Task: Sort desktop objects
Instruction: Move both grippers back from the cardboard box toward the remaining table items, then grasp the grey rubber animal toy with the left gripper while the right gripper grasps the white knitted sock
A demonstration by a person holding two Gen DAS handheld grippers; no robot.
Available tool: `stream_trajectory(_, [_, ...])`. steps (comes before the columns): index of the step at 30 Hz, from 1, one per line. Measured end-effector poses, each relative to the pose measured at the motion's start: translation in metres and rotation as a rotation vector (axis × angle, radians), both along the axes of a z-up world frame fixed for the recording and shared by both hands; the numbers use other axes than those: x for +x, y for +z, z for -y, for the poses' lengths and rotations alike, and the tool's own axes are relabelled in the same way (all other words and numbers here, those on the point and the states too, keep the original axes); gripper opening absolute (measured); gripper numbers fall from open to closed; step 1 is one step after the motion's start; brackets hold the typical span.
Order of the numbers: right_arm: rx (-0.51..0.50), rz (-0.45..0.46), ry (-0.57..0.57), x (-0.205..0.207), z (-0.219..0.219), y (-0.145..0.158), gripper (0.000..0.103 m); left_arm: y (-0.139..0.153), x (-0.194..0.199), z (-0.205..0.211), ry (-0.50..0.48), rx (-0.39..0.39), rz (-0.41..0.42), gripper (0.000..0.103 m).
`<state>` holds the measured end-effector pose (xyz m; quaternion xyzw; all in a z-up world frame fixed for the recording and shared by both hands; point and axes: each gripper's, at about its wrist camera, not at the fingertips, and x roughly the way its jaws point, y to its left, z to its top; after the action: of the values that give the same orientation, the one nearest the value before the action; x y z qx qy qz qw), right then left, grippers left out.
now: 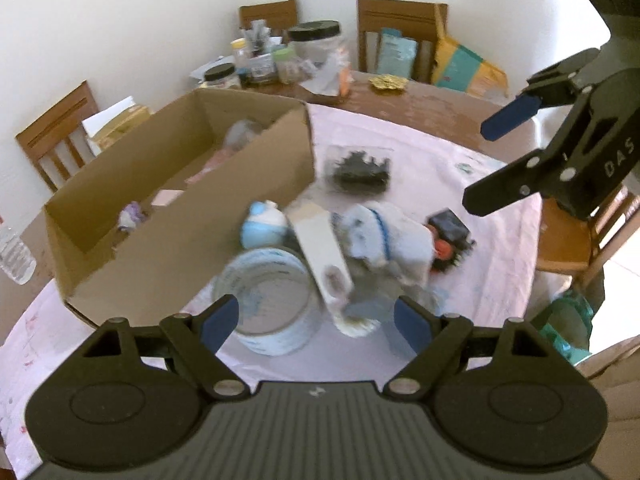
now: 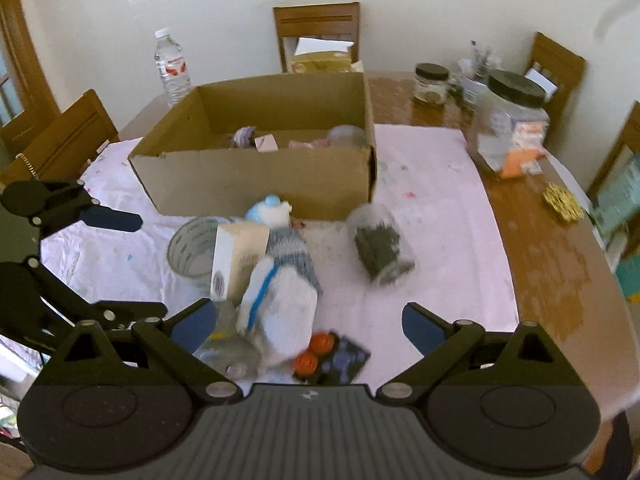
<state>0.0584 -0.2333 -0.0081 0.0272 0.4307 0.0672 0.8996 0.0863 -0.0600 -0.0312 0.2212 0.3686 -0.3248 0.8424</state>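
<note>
Both grippers hang above the pile with nothing held; the left gripper [image 1: 316,322] has its blue-padded fingers spread wide over the clear measuring cup [image 1: 272,300], and the right gripper [image 2: 310,322] stands just as wide over the white-and-grey sock [image 2: 280,296].

The unsorted things lie bunched on the pink cloth [image 2: 440,200] near the tabletop's front edge, just in front of the cardboard box [image 2: 256,180]; the box sits toward the far-left part of the cloth and already holds a few small items, too blurred to name. In the heap, a small white carton [image 2: 236,260] leans on the cup; a blue-and-white plush toy [image 2: 270,210] touches the box's front wall; a dark packet with orange buttons [image 2: 328,356] pokes out from under the sock at the near edge; a jar of dried green herbs [image 2: 378,246] lies on its side, a little apart toward the right.

The risks, as I judge them: the pile is tangled, so closing on the sock may drag the carton and tip the cup; the herb jar is round and on its side, so a nudge could roll it toward the cloth's right edge; the two grippers hover close over the same heap and may collide; motion blur suggests haste, which makes a bad grasp likelier.
</note>
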Motion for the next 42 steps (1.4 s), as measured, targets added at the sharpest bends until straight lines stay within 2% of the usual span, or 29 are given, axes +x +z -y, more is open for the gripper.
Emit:
stream_trajectory(3, [-0.002,-0.010,-0.020,-0.015,-0.004,-0.003,0.101,-0.007,-0.010,0.005,-0.022,-0.006,-0.012,0.085])
stream_trajectory(7, [-0.017,-0.019,-0.011,-0.023,-0.008,-0.010,0.101,-0.016,-0.021,0.015,-0.055,0.038,0.017,0.085])
stream_trajectory(12, [-0.013,-0.054,0.032,-0.013,-0.003,-0.017,0.101,-0.024,-0.024,0.029,-0.078,0.069,0.036,0.085])
stream_trajectory(16, [-0.018,-0.071,0.085,-0.005,0.002,-0.021,0.101,-0.032,-0.028,0.044,-0.106,0.128,0.091,0.085])
stream_trajectory(20, [-0.016,-0.094,0.135,0.005,0.007,-0.028,0.101,-0.042,-0.032,0.057,-0.147,0.161,0.100,0.085])
stream_trajectory(28, [-0.006,-0.113,0.214,0.018,0.010,-0.033,0.101,-0.059,-0.040,0.070,-0.214,0.276,0.197,0.084])
stream_trajectory(32, [0.001,-0.117,0.235,0.023,0.012,-0.034,0.101,-0.060,-0.042,0.073,-0.226,0.276,0.199,0.082])
stream_trajectory(34, [0.002,-0.117,0.243,0.025,0.011,-0.035,0.101,-0.061,-0.042,0.074,-0.226,0.267,0.181,0.077])
stream_trajectory(42, [-0.009,-0.114,0.281,0.031,0.011,-0.035,0.101,-0.058,-0.038,0.073,-0.198,0.232,0.138,0.072])
